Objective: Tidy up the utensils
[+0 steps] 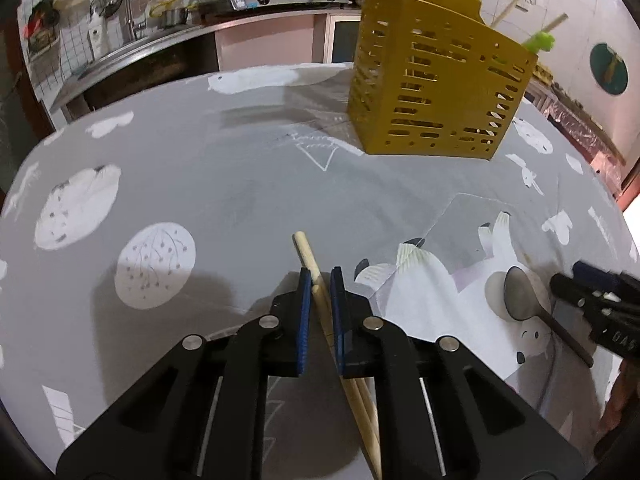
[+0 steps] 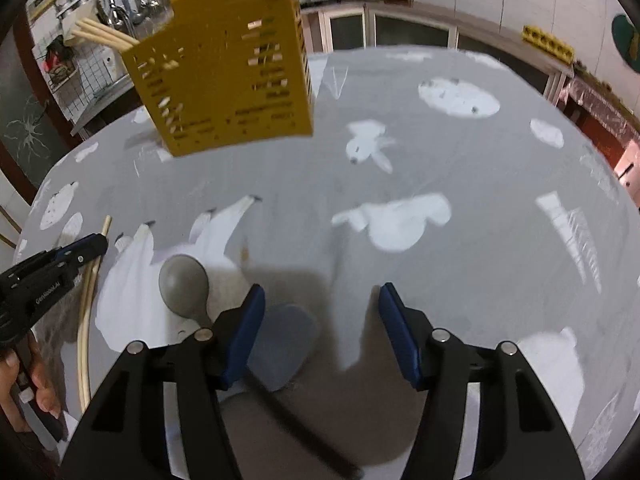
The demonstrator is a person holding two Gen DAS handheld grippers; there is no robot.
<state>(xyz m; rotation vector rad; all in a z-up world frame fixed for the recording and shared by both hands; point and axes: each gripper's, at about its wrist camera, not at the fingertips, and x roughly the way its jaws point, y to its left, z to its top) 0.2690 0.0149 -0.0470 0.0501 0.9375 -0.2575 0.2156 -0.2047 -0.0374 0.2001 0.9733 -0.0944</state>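
Left wrist: left hand-held gripper [image 1: 320, 280] clamped on 2 chopsticks [image 1: 306, 252] near desk [image 1: 208, 184] front edge; holder [image 1: 432, 88] at far edge already holds utensils.
Right wrist: right hand-held gripper [image 2: 320, 312] half open, empty, over spoon [image 2: 184, 284]. Both pending.

i count two grippers: the left gripper [image 1: 320, 280] and the right gripper [image 2: 320, 300]. one yellow slotted utensil holder [image 1: 432, 92] stands on one grey patterned tablecloth [image 1: 200, 184]. two wooden chopsticks [image 1: 308, 258] lie together as a pair on the cloth. i see one grey spoon [image 2: 185, 285] with a dark handle. in the holder i make out one green-topped utensil [image 1: 541, 41] and at least three pale wooden sticks [image 2: 105, 35]; the exact number there i cannot tell.
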